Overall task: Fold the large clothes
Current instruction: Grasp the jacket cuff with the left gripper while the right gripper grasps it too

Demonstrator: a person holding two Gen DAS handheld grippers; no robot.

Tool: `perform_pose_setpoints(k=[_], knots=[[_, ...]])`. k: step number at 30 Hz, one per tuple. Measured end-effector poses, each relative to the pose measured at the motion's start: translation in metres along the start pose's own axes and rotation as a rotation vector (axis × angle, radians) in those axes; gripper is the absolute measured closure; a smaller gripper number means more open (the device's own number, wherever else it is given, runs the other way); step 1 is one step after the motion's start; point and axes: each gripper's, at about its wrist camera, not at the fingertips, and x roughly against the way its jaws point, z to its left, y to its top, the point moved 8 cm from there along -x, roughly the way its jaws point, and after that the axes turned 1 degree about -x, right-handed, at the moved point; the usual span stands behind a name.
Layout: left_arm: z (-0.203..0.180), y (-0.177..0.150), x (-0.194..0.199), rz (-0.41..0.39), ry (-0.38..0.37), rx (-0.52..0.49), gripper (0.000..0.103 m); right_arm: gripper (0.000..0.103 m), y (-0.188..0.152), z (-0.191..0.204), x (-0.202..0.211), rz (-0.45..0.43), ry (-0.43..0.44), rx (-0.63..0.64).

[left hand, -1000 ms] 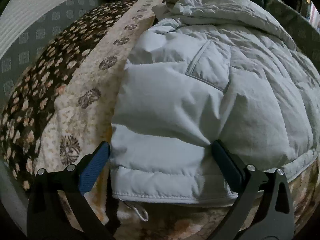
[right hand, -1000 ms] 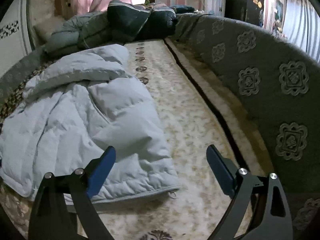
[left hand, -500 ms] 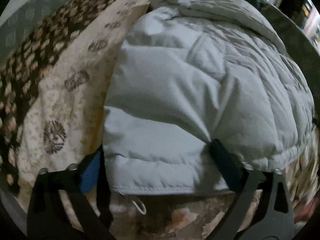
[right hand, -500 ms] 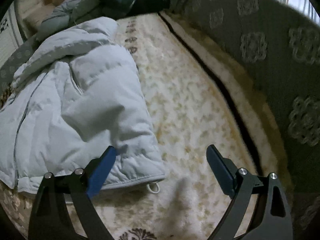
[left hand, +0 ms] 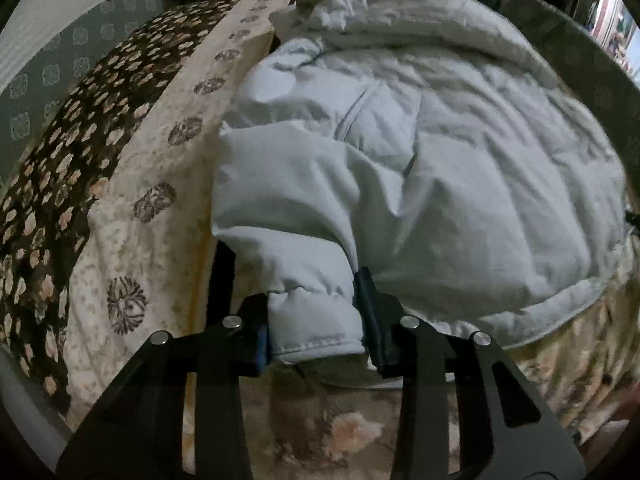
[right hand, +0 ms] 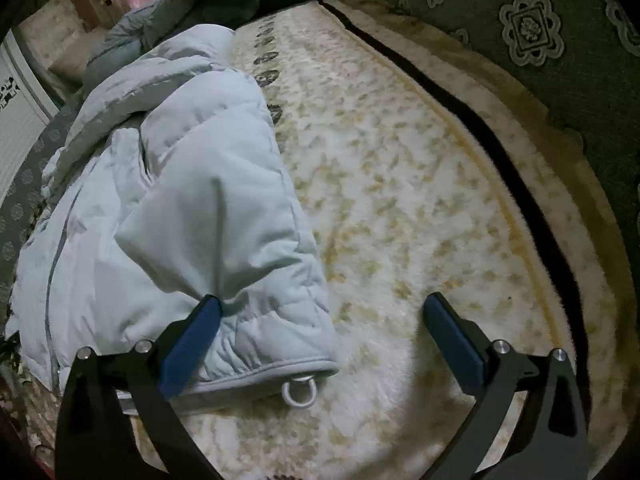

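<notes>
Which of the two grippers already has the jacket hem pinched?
The left gripper: its jaws have just closed on the pale blue jacket. The right gripper is wide open, straddling the other corner.

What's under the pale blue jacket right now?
The pale blue jacket lies on a cream patterned blanket, which shows beyond its hem and sides. Whatever lies beneath its middle is covered.

Both wrist views look steeply down, close, sharing the pale jacket (left hand: 400,160).
</notes>
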Motion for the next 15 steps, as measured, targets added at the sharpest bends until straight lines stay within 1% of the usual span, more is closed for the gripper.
perform_pose_setpoints(k=[7,9,11,12,13,14,15], knots=[[0.004,-0.003,-0.005,-0.019,0.028,-0.008,0.064,0.001,0.006,0.002,-0.004,0.043,0.008,0.009],[0.002,-0.005,-0.005,-0.021,0.035,-0.012,0.063,0.003,0.009,0.007,-0.002,0.031,0.007,0.014],[-0.004,0.000,-0.010,-0.022,0.048,-0.026,0.062,0.011,0.010,0.030,0.005,-0.027,0.037,0.107],[-0.005,0.001,-0.010,-0.022,0.055,-0.031,0.060,0.022,0.008,0.043,0.007,-0.047,0.036,0.179],[-0.007,0.003,-0.012,-0.022,0.062,-0.036,0.060,0.024,0.003,0.051,0.004,-0.042,0.030,0.233],[-0.010,0.004,-0.014,-0.019,0.064,-0.042,0.058,0.025,0.001,0.053,0.000,-0.035,0.012,0.250],[-0.010,0.005,-0.015,-0.021,0.069,-0.046,0.055,0.032,0.001,0.053,-0.001,-0.030,0.023,0.239]])
